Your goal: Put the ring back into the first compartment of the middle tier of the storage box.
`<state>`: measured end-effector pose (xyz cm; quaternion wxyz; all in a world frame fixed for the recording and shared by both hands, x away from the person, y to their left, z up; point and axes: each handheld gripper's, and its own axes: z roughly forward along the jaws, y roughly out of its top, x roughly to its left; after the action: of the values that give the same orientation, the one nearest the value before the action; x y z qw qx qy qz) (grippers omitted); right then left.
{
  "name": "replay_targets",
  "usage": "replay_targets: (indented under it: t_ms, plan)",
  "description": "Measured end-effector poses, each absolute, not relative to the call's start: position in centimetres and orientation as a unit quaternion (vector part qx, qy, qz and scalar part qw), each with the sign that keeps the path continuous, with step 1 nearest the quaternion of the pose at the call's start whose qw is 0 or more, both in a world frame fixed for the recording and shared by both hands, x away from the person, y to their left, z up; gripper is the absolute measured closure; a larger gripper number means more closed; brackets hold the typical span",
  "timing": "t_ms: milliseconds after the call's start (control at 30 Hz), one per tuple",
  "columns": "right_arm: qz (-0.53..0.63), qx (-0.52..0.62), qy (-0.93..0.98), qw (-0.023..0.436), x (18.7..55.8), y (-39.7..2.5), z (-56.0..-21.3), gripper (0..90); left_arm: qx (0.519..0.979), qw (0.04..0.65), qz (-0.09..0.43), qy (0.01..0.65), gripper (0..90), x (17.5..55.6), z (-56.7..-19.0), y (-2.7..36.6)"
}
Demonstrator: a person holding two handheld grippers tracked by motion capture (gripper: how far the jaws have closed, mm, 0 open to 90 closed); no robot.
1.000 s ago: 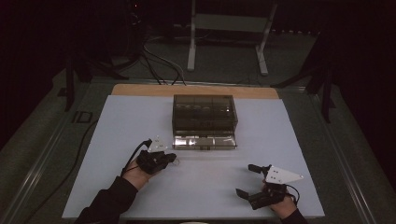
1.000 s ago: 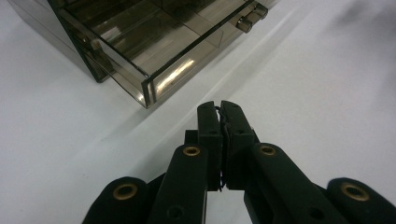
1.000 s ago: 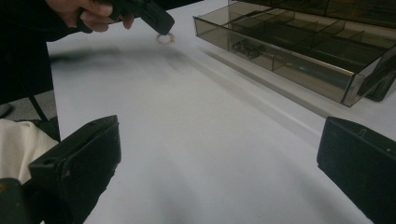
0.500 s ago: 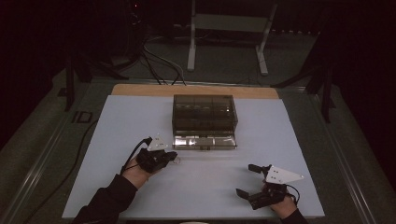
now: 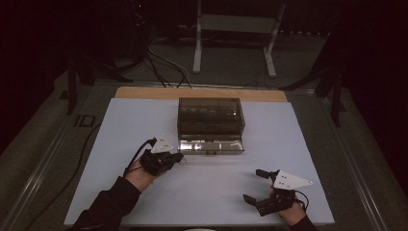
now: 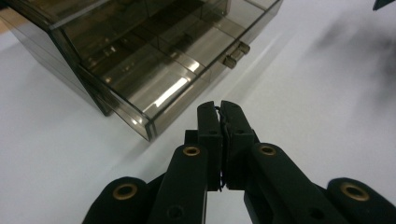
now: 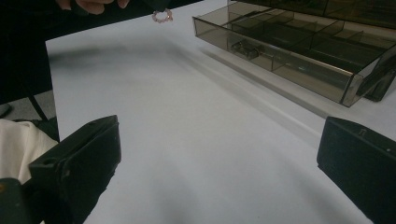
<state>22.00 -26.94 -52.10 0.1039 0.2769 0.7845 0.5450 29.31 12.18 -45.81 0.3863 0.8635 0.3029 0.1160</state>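
A smoky see-through drawer box (image 5: pixel 210 111) stands mid-table with its bottom drawer (image 5: pixel 210 146) pulled out toward me; the drawer's divided compartments (image 6: pixel 154 77) look empty. My left gripper (image 5: pixel 179 156) hovers just left of the drawer's front corner. Its jaws (image 6: pixel 219 109) are shut on a thin strand. In the right gripper view a small pink beaded ring (image 7: pixel 161 16) hangs beneath it. My right gripper (image 5: pixel 251 185) rests near the table's front right edge, wide open (image 7: pixel 219 135), with nothing between its jaws.
A white sheet (image 5: pixel 120 130) covers the table, with a wooden strip (image 5: pixel 144 91) along the far edge. A black cable (image 5: pixel 82 159) trails off the left side. Stand legs (image 5: pixel 197 43) and more cables lie on the floor behind.
My left gripper has crept slightly forward toward the open drawer. The right gripper has stayed put.
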Motion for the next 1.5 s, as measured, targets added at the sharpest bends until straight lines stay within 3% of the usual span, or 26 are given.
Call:
replay_targets:
  t_ms: [1500]
  plan:
    - [0.544, 0.276, 0.786, 0.105, 22.0, -27.0, -52.1, 0.0, 0.851, 0.409, 0.139, 0.299, 90.0, 32.8, -42.9, 11.6]
